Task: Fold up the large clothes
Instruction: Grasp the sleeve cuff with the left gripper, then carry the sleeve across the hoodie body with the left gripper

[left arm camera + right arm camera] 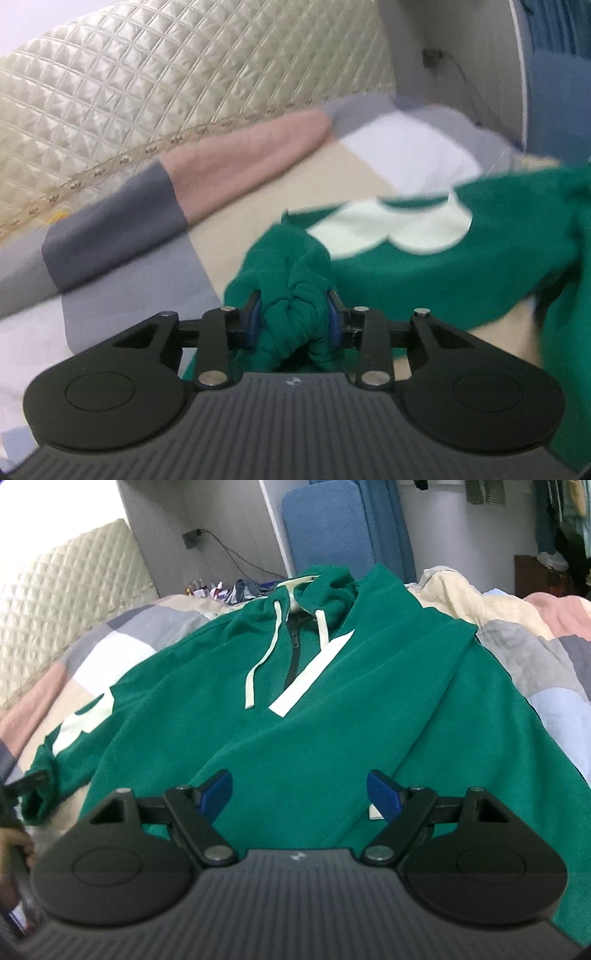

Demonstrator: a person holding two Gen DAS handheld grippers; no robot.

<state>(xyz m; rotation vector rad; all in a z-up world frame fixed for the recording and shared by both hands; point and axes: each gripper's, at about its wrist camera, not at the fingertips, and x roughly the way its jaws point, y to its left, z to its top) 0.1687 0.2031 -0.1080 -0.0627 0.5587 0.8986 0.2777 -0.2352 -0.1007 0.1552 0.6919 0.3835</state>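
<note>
While the green hoodie lies spread front-up on the bed, the readings run left to right as follows.

Left sleeve: extends outward to the left of the hoodie [295,720] body, long axis roughly crosswise to the torso, white patch [399,225] near the cuff.
Left gripper: the left gripper [295,317] has its jaws clamped on the bunched cuff [295,291] of that sleeve; the cloth fills the gap between the blue pads [255,321].
Torso: long axis runs away from the right camera, hood [325,587] at the far end, hem nearest; zip and drawstrings [266,653] face up.
Right gripper: the right gripper [299,794] has its jaws spread wide, holding nothing, poised above the hem.
Right sleeve: appears laid along the torso's right side; not certain.
Bed: patchwork cover [535,653] carries the whole garment.
Key relation: the torso lies to the right of the held cuff, so the sleeve probably needs carrying rightward, across the chest.
Containers: none visible.
</note>
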